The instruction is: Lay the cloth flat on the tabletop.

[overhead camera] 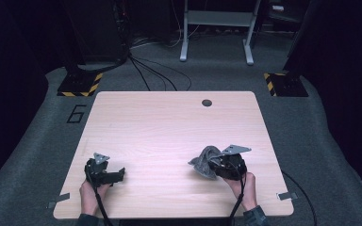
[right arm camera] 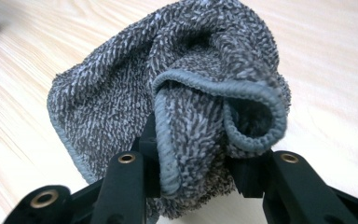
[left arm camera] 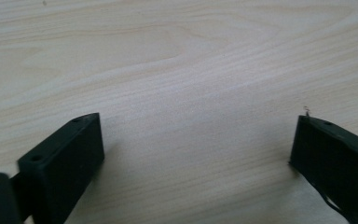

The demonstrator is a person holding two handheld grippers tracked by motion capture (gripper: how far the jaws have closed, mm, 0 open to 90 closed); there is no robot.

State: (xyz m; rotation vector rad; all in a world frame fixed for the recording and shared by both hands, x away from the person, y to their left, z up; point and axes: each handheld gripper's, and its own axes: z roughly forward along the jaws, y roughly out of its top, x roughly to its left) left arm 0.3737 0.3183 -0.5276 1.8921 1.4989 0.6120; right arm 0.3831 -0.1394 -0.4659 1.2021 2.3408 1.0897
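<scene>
A grey terry cloth (overhead camera: pixel 205 160) lies bunched at the front right of the wooden table (overhead camera: pixel 169 122). My right gripper (overhead camera: pixel 217 165) is shut on it. In the right gripper view the cloth (right arm camera: pixel 177 93) rises as a crumpled fold with a hemmed edge, pinched between the two black jaws, and part of it still rests on the wood. My left gripper (overhead camera: pixel 118 175) rests at the front left of the table, held by a hand. In the left gripper view its fingers (left arm camera: pixel 65 163) stand wide apart over bare wood, with nothing between them.
A round cable hole (overhead camera: pixel 207 102) sits near the table's far edge. Grey carpet surrounds the table, with black cables (overhead camera: pixel 155 73), a white metal frame (overhead camera: pixel 217 28) and yellow-black striped stand bases (overhead camera: pixel 80 84) beyond it. Cables trail from both grippers off the near edge.
</scene>
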